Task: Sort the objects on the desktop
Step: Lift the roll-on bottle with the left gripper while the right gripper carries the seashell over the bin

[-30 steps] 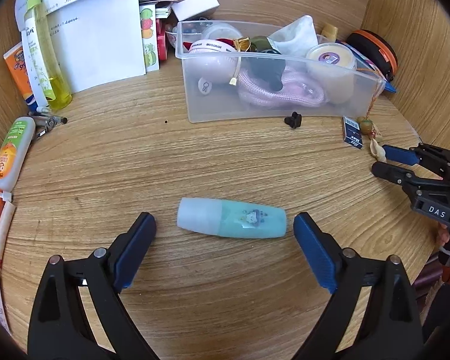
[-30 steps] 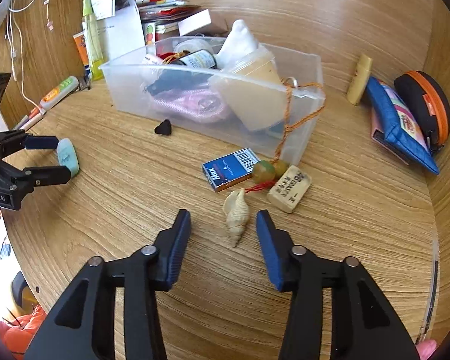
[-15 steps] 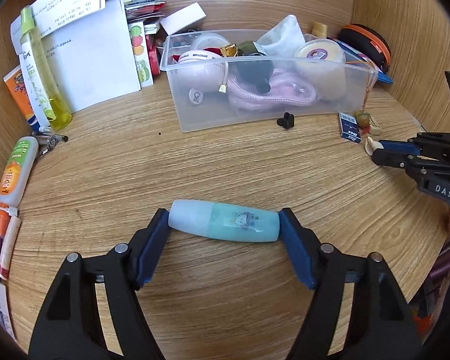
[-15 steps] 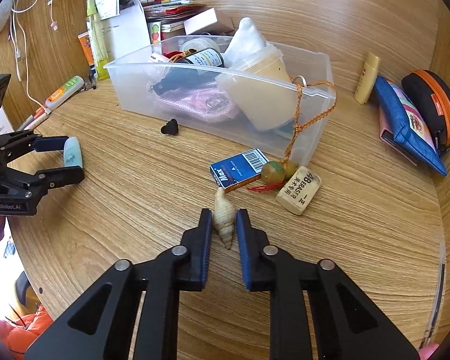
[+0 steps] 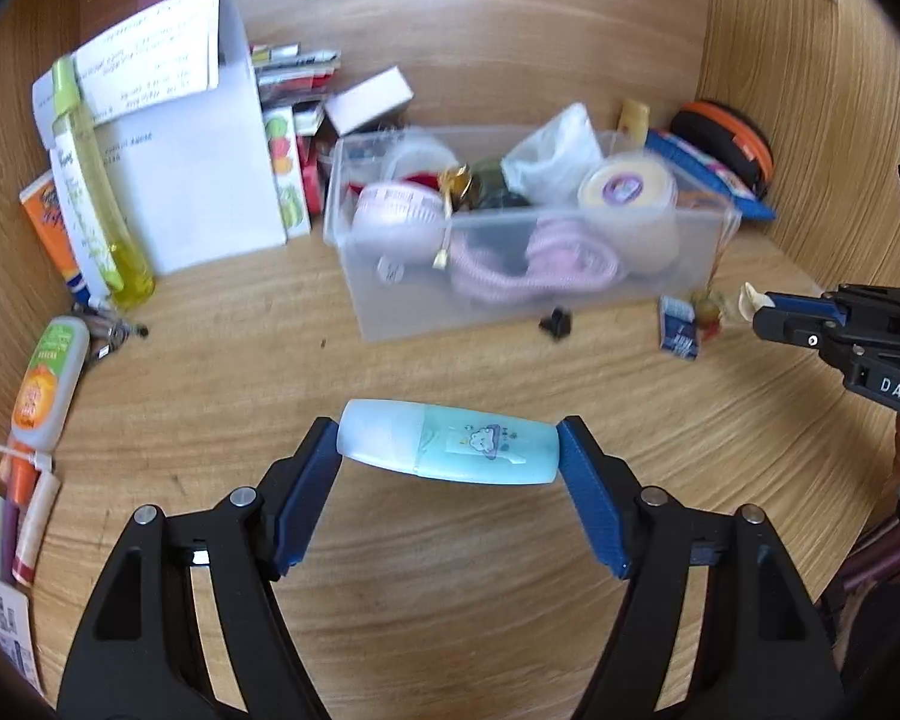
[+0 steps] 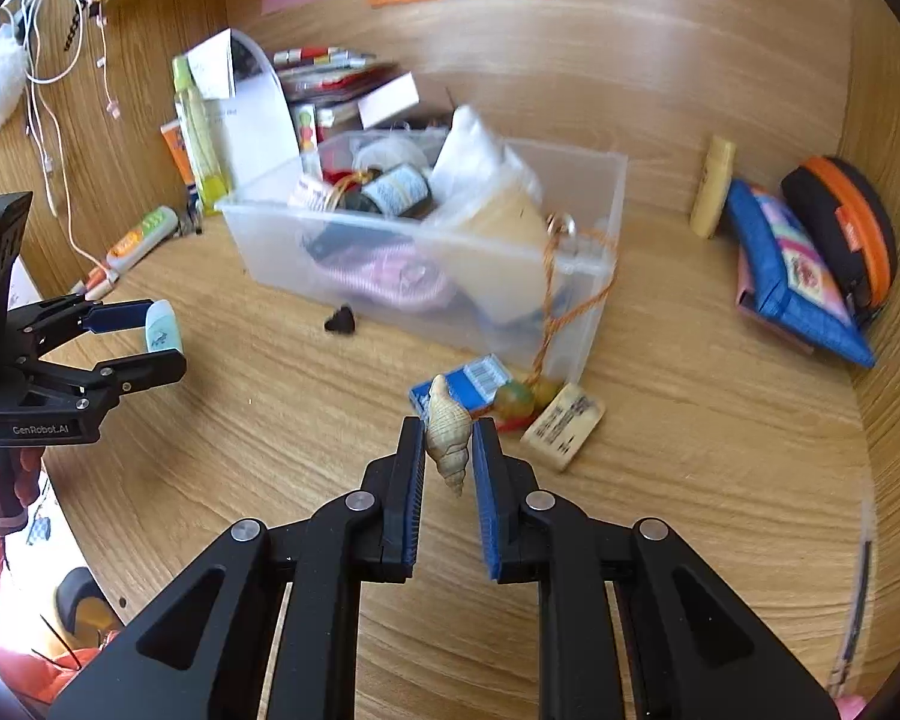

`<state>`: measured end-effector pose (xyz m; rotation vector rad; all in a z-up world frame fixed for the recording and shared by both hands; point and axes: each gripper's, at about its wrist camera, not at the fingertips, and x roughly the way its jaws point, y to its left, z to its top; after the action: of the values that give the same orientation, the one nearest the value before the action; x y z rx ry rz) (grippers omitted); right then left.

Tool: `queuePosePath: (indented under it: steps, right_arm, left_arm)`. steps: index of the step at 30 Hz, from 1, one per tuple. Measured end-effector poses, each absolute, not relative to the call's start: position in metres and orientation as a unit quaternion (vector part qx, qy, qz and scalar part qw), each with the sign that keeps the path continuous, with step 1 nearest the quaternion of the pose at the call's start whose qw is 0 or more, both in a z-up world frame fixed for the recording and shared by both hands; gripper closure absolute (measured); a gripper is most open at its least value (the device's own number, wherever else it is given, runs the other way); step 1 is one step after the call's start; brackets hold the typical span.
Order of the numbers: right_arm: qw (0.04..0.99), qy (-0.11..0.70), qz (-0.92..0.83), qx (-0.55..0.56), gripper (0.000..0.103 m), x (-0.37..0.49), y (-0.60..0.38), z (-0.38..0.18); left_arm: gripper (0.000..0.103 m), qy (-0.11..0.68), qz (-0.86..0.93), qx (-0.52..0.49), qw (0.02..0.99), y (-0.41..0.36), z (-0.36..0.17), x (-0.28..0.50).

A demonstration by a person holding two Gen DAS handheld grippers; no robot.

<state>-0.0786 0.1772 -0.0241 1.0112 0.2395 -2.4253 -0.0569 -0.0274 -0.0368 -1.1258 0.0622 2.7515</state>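
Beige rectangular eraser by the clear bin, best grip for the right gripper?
Take the beige rectangular eraser across its two long sides, from above. It lies flat on the wooden desk, and its near end is clear. The green bead charm crowds its far corner. First, the right gripper must drop the seashell.

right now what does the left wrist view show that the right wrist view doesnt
Only the left wrist view shows the cloud picture on the pale blue bottle, gripped end to end by the left gripper.

Only the right wrist view shows the eraser and white cables, plus the seashell close up in the right gripper.

Both show the clear plastic bin, blue card box and orange-trimmed pouch.
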Motion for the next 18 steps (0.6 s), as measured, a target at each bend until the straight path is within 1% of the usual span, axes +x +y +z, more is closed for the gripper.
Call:
queuePosePath:
  steps: [18]
  right_arm:
    - [0.271, 0.083, -0.908, 0.310, 0.089, -0.101, 0.162, 0.026]
  left_arm:
    - [0.030, 0.005, 0.939, -0.329, 0.104, -0.016, 0.016, -0.106]
